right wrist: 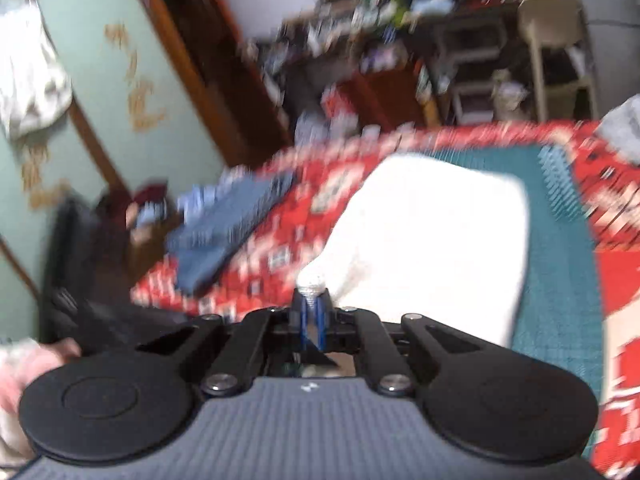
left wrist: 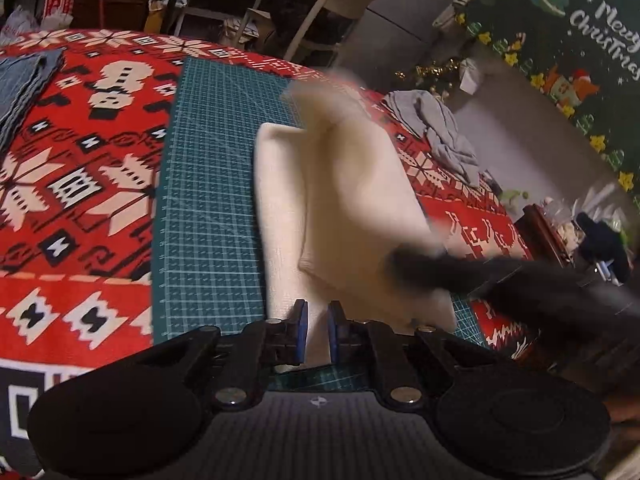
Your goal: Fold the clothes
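cream cloth (left wrist: 288, 208) lies on the green mat (left wrist: 208, 184), one corner lifted, partly folded over.

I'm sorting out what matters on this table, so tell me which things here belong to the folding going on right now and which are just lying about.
In the job:
- white cloth, one corner pinched in the right tongs
- left tongs, at its near edge
- green cutting mat underneath

Lying about:
- folded blue cloth
- crumpled grey garment
- white chair
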`<state>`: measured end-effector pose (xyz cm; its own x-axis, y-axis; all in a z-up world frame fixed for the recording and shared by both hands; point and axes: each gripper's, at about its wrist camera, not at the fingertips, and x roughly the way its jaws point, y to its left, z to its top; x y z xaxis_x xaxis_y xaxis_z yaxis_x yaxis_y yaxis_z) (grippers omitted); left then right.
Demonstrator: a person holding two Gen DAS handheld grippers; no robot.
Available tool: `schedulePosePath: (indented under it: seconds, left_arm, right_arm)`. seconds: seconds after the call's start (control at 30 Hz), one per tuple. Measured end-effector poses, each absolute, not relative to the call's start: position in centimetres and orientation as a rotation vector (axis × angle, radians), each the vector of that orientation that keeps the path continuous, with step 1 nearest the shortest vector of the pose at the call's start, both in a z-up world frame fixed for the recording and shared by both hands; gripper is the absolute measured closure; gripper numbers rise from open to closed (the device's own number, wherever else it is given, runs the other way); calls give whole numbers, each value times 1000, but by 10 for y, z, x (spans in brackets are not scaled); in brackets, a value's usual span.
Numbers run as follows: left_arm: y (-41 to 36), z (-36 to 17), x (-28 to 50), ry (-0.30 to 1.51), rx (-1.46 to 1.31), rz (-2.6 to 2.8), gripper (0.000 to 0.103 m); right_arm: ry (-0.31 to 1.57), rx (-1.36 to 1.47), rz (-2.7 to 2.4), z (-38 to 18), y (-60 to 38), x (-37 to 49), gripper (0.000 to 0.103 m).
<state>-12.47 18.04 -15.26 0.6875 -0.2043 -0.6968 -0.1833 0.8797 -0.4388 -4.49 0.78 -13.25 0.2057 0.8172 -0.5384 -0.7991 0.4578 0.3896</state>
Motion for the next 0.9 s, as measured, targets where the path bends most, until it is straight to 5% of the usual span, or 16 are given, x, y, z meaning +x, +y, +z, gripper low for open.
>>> schedulePosePath:
  seconds: [0.23,0.4,0.5,0.9]
  left_arm:
    - [208,-156,-147,798,-611,16,93]
    - [224,-151,-149,726,-722,-31,91]
    - [225,-149,-147,718,-724,-43,82]
    - [212,-156,-120,753,-682,-110,82]
  right_arm:
    - [842,-50,1112,-153,23,-46,97]
    - [803,-176,1131,-154,23,-69,81]
    - [771,-264,1147,-153,32,-83,81]
    - [807,-229,1144,-143,19,-90,81]
